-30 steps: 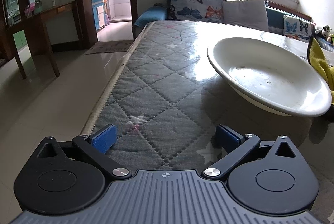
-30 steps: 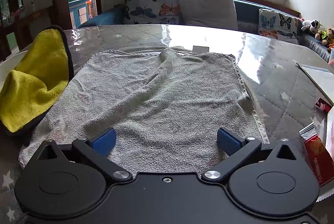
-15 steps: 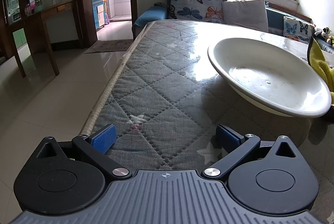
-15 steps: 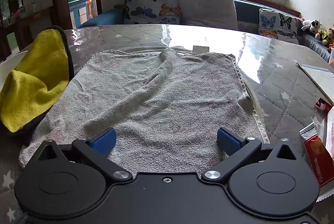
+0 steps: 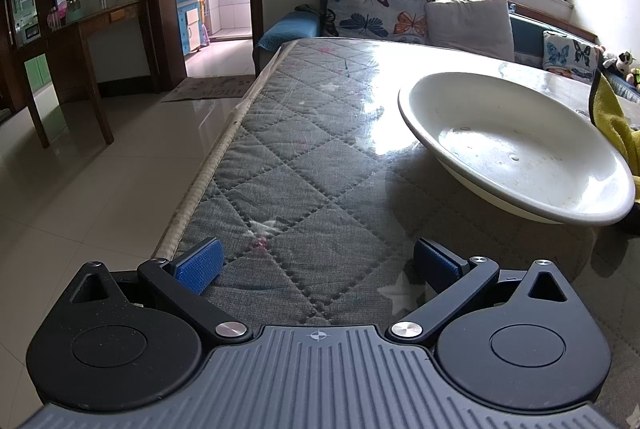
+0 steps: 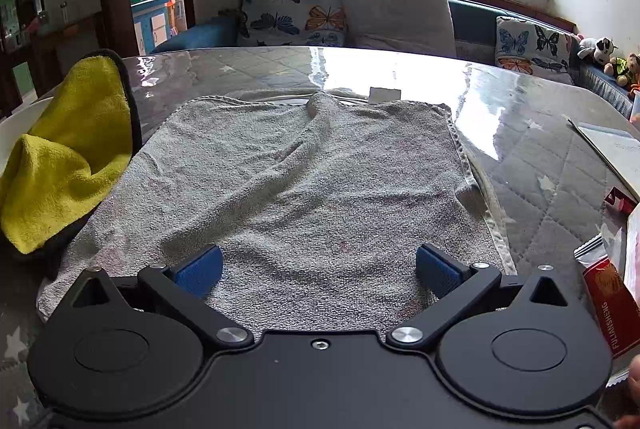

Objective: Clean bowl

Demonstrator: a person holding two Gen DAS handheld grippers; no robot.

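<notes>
Nothing much has moved since a second ago: both views nearly unchanged, left view drifts a touch. Left gripper (image 5: 316,263) spread wide, holding nothing, low centre of frame over the quilted table cover (image 5: 288,165). White bowl (image 5: 516,145) sits right of centre, apart from the blue pads (image 5: 200,265), specks inside. Right gripper (image 6: 318,265) also spread, empty, over the grey towel (image 6: 304,181). Yellow cloth (image 6: 68,153) bunched at left edge, touching the towel. Red packet (image 6: 608,301) at lower right.
</notes>
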